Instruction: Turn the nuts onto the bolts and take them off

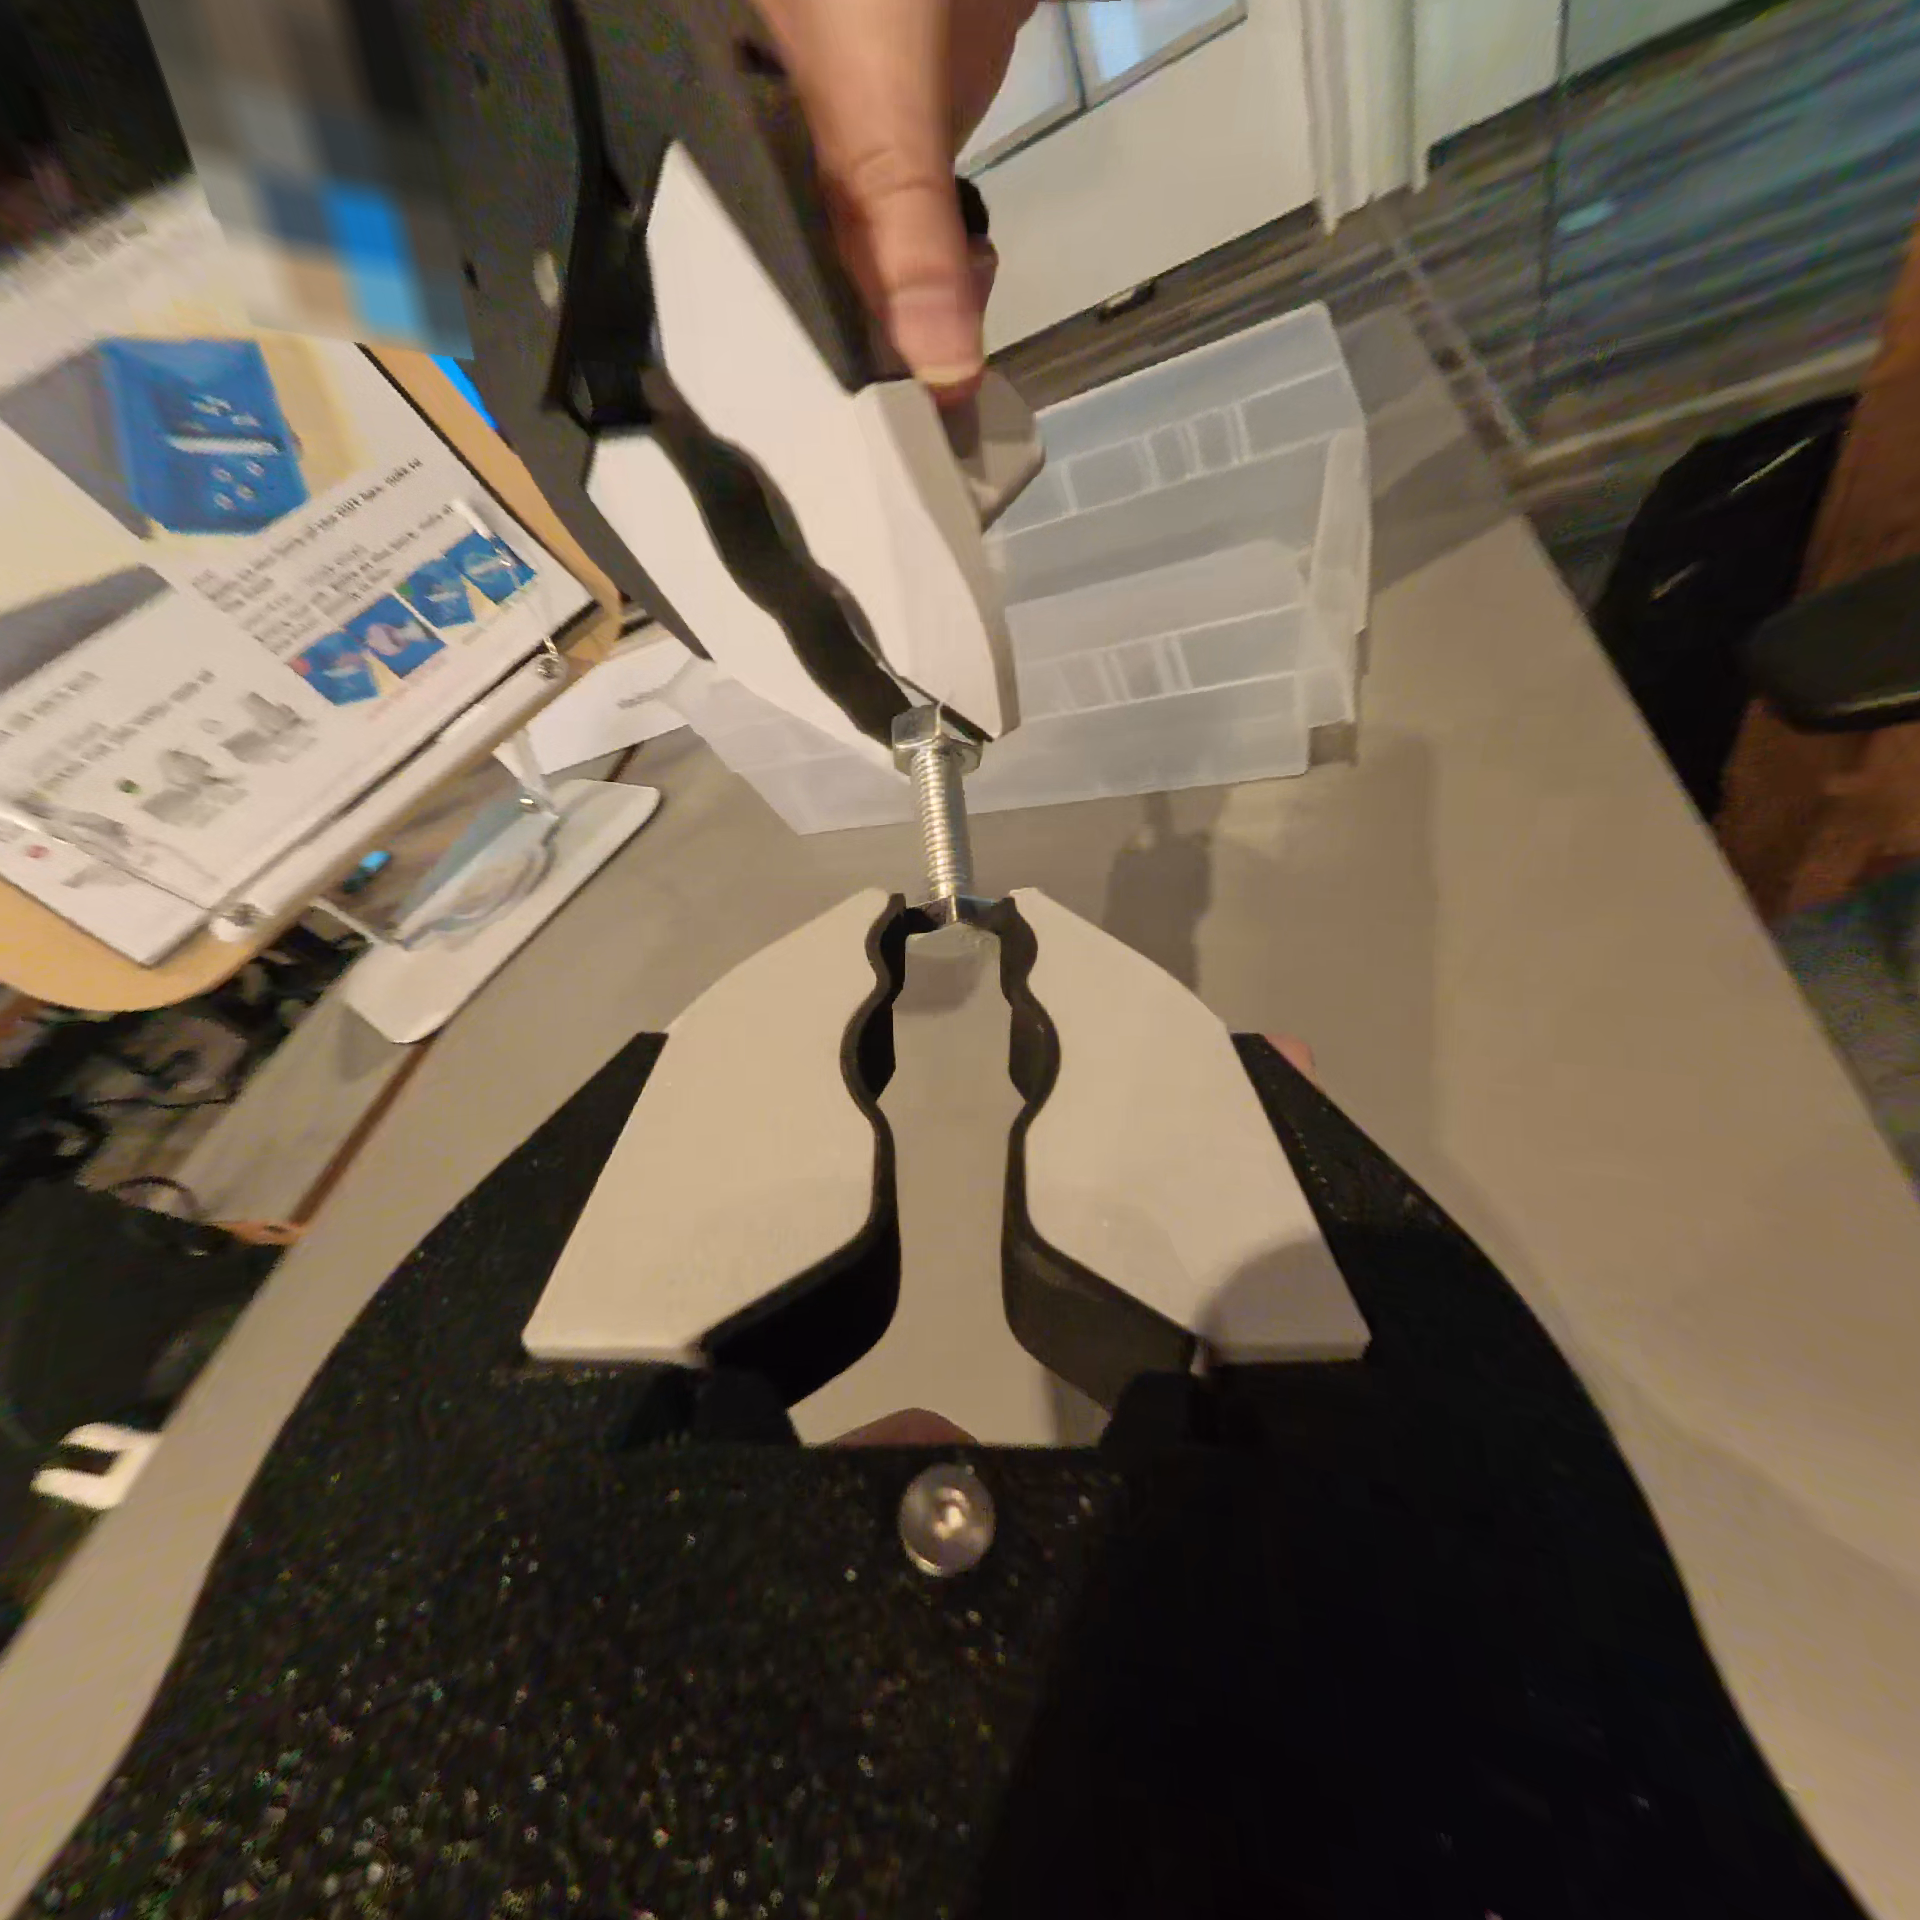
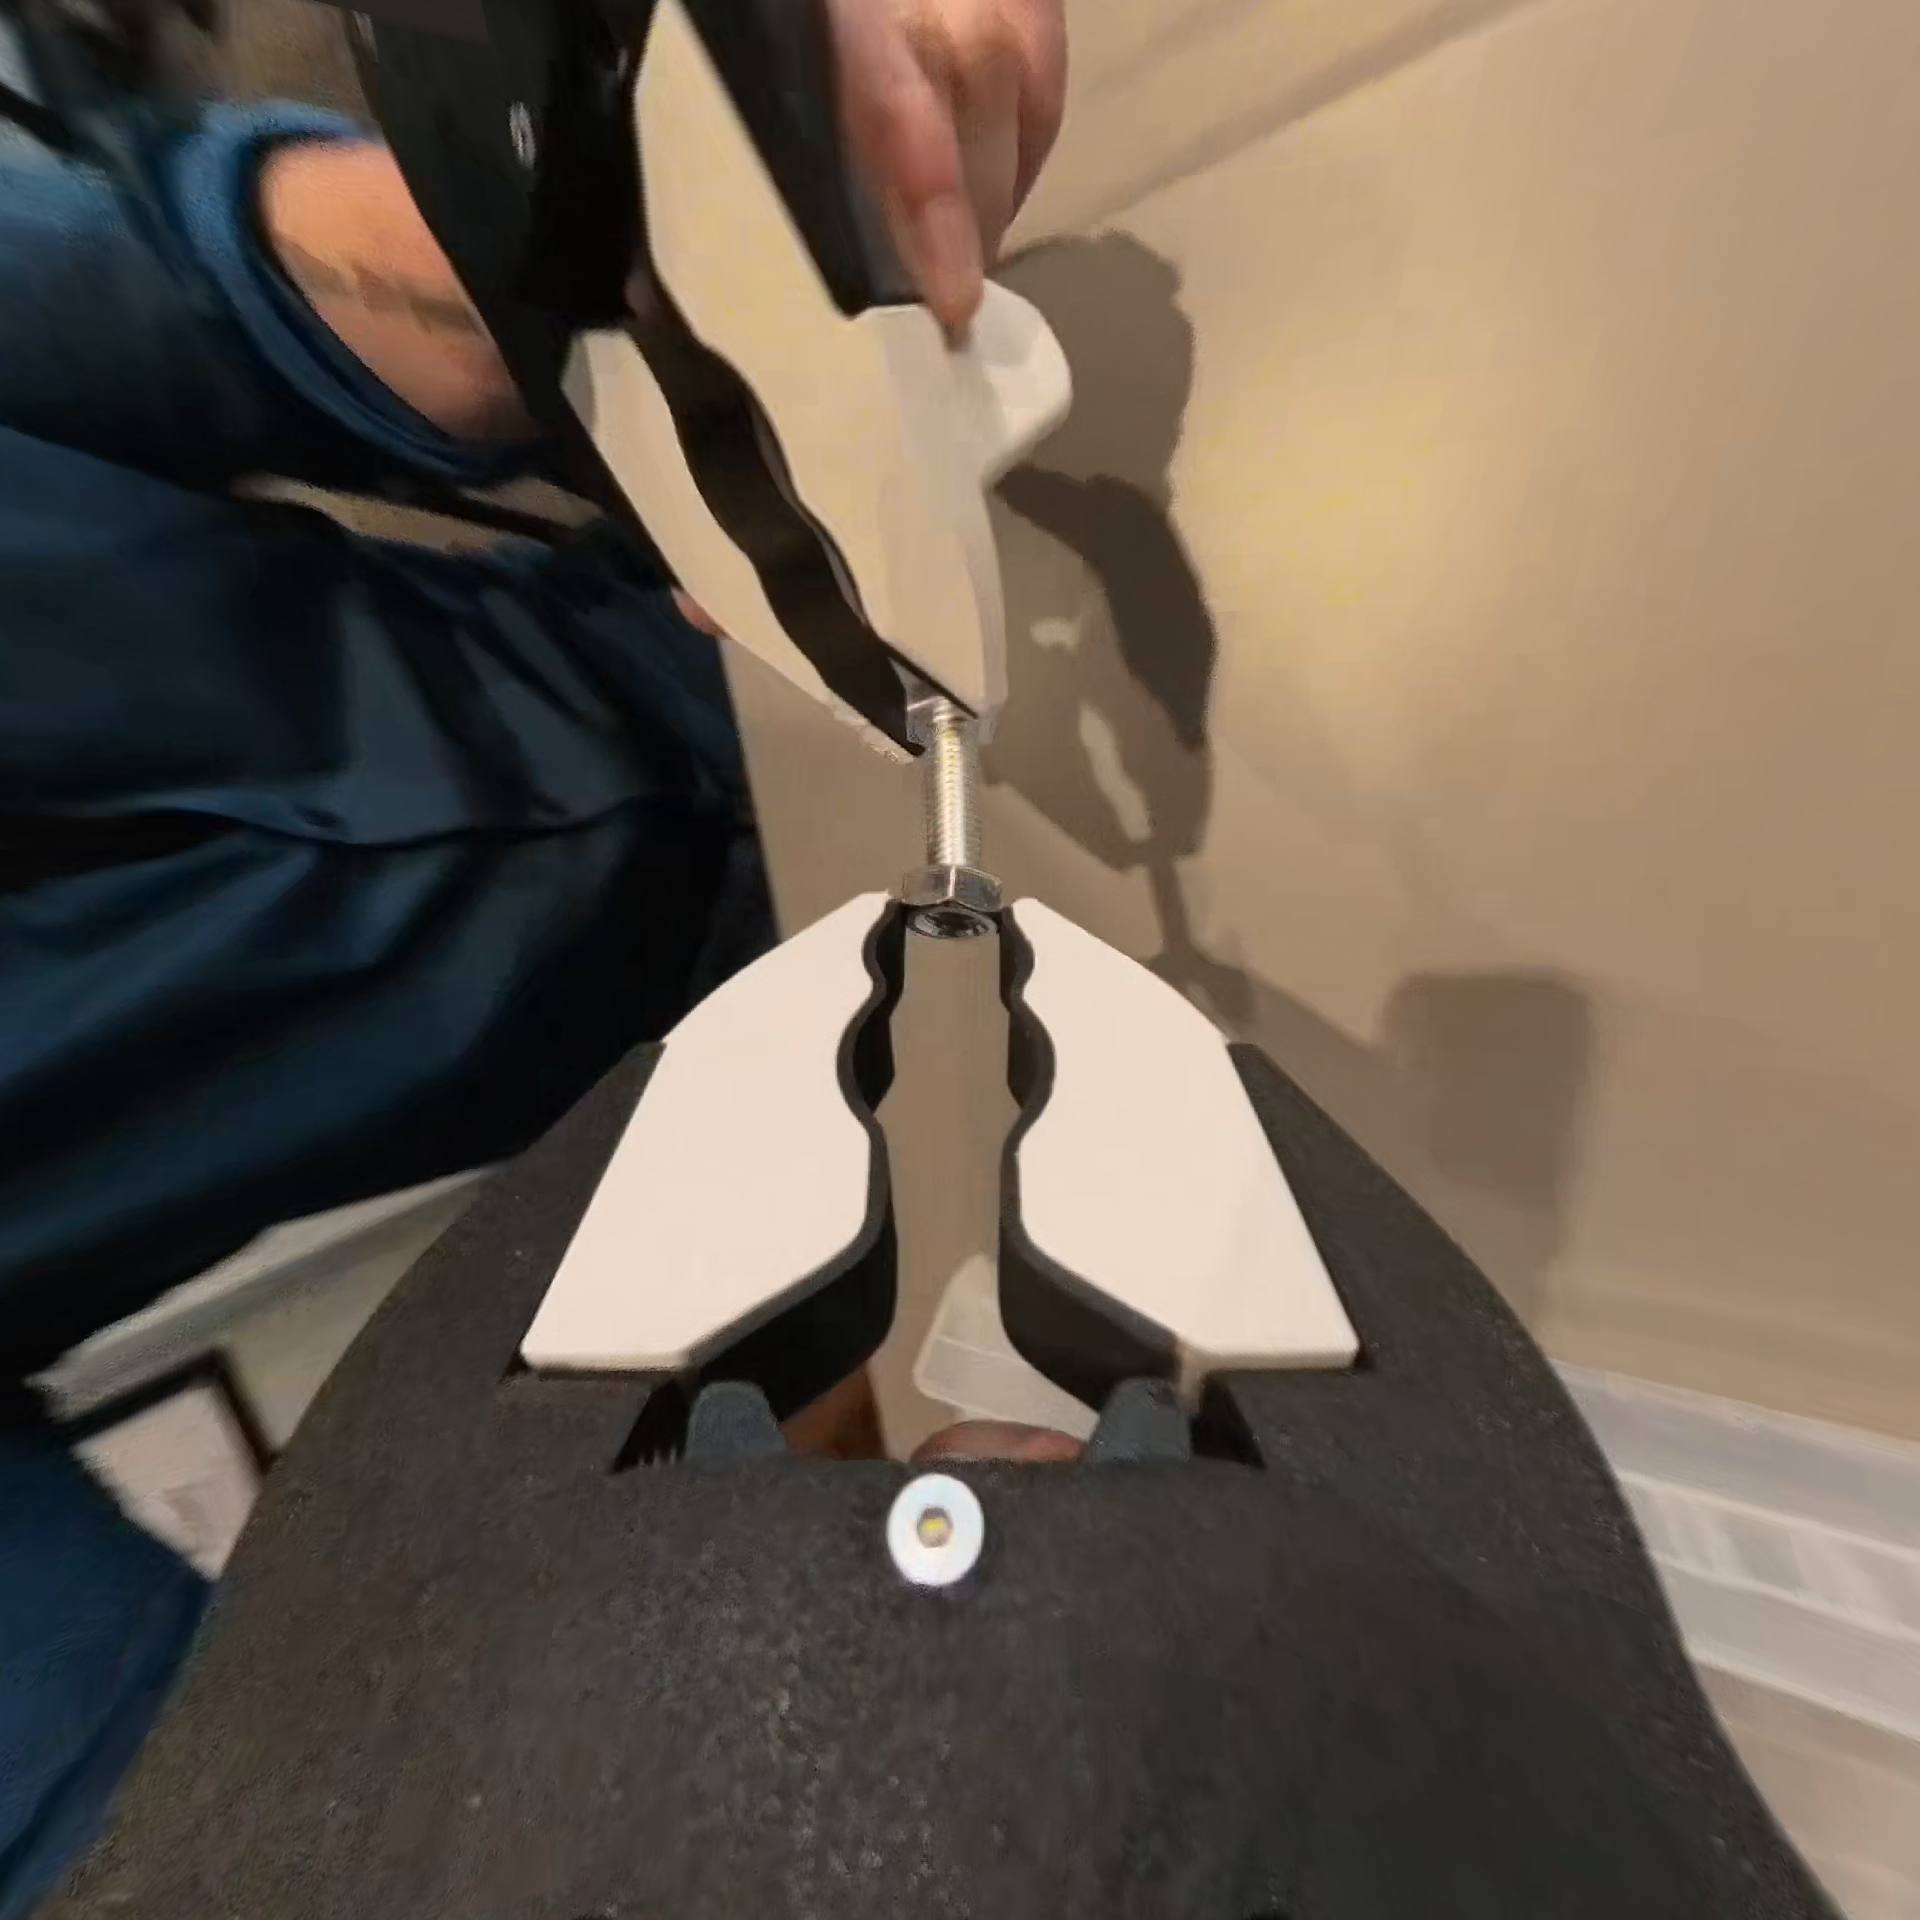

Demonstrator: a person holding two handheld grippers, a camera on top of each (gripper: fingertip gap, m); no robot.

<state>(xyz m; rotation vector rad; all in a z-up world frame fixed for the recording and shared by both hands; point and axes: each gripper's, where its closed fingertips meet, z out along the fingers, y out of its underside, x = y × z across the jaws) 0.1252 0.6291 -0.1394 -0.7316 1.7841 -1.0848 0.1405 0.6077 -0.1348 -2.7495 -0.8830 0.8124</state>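
Grey surface (image 1: 1403, 935) carries a clear plastic organiser box (image 1: 1195, 582). Above it, left tongs (image 1: 948, 914) are clamped on the bolt (image 1: 943, 831) head; right tongs (image 2: 951, 909) are clamped on the nut (image 2: 948, 888) at the bolt's far end.

Black tool (image 1: 945, 914), pale wavy-edged fingers (image 1: 748, 1143)

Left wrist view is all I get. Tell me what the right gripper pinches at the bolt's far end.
Observer: A hex nut, shut between the right gripper fingertips; its threaded hole faces that camera.
Operator: Report whether the bolt pokes through it.
Observer: No. The bolt tip does not stick out on the camera side; the hole looks dark.
Operator: Check my left gripper's hold from there.
Observer: The left gripper is shut on the bolt head, shank pointing at the nut.
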